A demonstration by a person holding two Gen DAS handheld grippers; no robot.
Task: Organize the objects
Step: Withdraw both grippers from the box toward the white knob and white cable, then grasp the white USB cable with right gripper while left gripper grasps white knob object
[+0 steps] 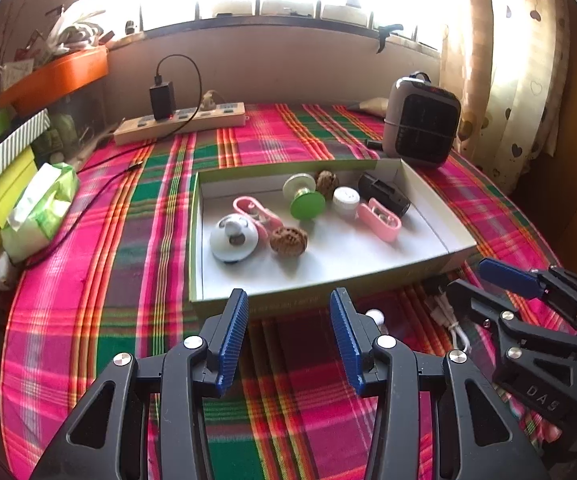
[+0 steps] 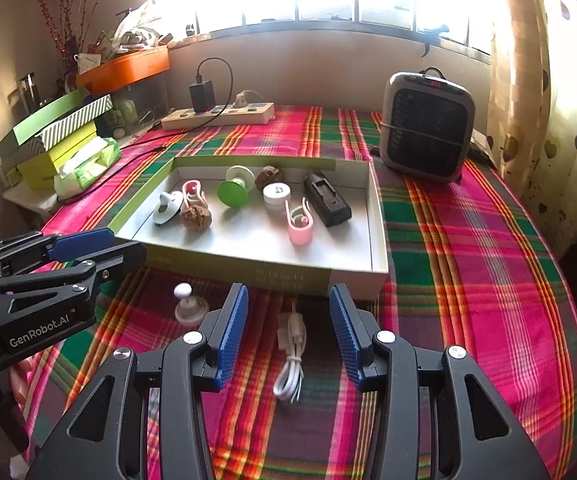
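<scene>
A shallow green box with a white inside (image 1: 440, 236) (image 2: 378, 236) lies on the plaid cloth. It holds a white suction hook (image 1: 232, 238), two walnuts (image 1: 288, 241), two pink clips (image 1: 380, 220), a green spool (image 1: 306, 196), a white jar (image 1: 346, 200) and a black case (image 2: 326, 200). On the cloth in front of it lie a white cable (image 2: 292, 360) and a small white hook (image 2: 186, 304). My left gripper (image 1: 288, 304) (image 2: 126, 244) is open and empty at the box's near edge. My right gripper (image 2: 288, 300) (image 1: 468, 276) is open above the cable, pads clear of it.
A grey fan heater (image 2: 428, 128) stands at the back right. A power strip with a black charger (image 2: 216, 114) lies at the back. Stacked boxes (image 2: 56, 132), a tissue pack (image 2: 88, 166) and an orange tray (image 2: 124, 66) crowd the left. A curtain (image 2: 536, 100) hangs on the right.
</scene>
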